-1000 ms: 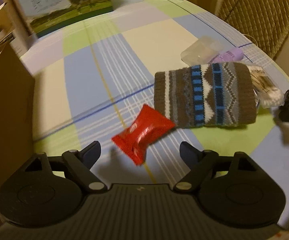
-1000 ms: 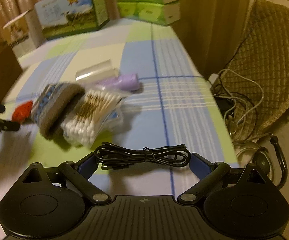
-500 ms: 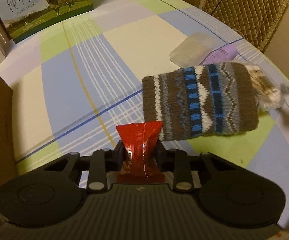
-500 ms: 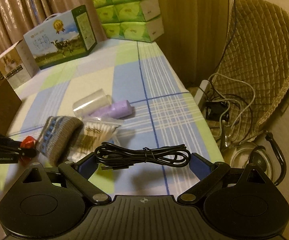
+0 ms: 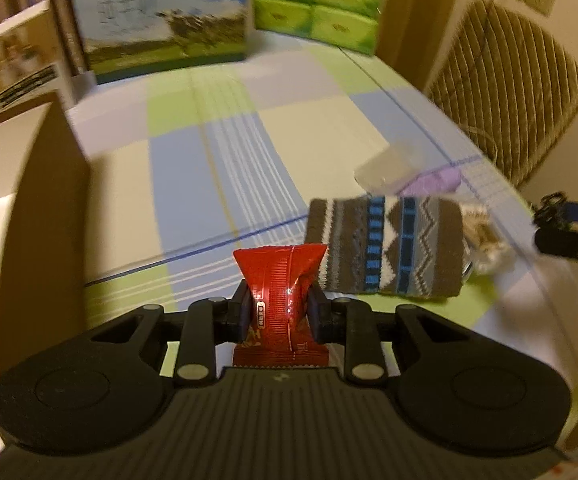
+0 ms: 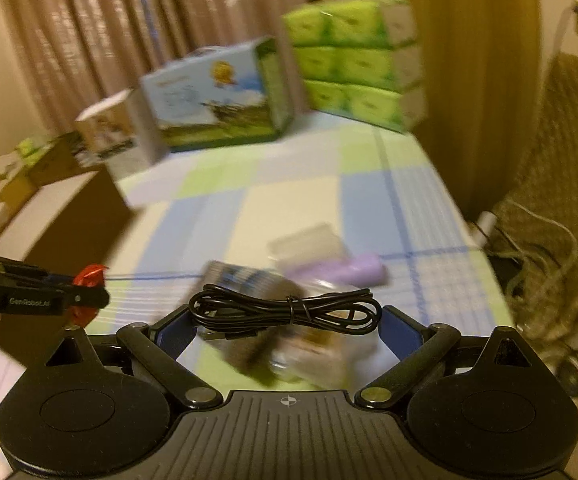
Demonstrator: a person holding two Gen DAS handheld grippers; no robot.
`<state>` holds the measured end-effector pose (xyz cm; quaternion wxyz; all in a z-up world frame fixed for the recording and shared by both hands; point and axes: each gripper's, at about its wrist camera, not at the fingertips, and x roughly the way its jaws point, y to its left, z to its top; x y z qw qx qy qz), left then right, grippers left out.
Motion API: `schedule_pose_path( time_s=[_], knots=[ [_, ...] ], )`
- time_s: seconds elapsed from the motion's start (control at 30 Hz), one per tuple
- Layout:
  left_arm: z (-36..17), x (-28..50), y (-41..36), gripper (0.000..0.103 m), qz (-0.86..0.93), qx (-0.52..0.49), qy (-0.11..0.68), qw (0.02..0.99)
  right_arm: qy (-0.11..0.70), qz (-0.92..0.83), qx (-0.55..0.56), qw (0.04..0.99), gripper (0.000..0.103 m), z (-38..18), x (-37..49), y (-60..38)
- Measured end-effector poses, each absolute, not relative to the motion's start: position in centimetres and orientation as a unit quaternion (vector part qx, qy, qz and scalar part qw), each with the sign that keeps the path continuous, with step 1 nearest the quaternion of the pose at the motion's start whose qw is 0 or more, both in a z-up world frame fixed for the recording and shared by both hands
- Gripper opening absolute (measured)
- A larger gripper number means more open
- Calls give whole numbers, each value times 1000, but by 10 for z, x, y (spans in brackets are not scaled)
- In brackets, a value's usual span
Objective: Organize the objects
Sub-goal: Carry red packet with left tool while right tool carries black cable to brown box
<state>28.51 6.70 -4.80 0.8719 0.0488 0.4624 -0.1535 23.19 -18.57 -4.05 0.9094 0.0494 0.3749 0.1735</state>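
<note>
The left gripper (image 5: pixel 279 314) jaws are clenched on the red candy wrapper (image 5: pixel 279 280), pinched at its waist. The right gripper (image 6: pixel 289 320) jaws grasp the coiled black cable (image 6: pixel 285 310) by its ends. Carry both level to the cardboard box (image 5: pixel 37 184) left of the jaws, releasing only once over it.

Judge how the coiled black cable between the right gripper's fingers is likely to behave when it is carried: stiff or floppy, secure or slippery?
The black cable is probably floppy: its thin loops bulge either side of a tie at the middle. It looks light. The right gripper spans only the bundle's ends, so a loop might slip or sag.
</note>
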Motion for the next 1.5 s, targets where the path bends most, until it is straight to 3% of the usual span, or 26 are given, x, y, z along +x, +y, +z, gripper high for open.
schedule_pose_path(
  time_s=[0.57,1.03,1.5],
  knots=[
    [21,220,203,23,-38,-18,412,910,328,392,-12,859,94,-12,214,9],
    [10,227,310,23,5,-28,434,900,320,460,-102,822,94,-37,241,147],
    [-17,288,345,23,-15,-39,462,886,333,439,-180,815,94,-67,304,200]
  ],
)
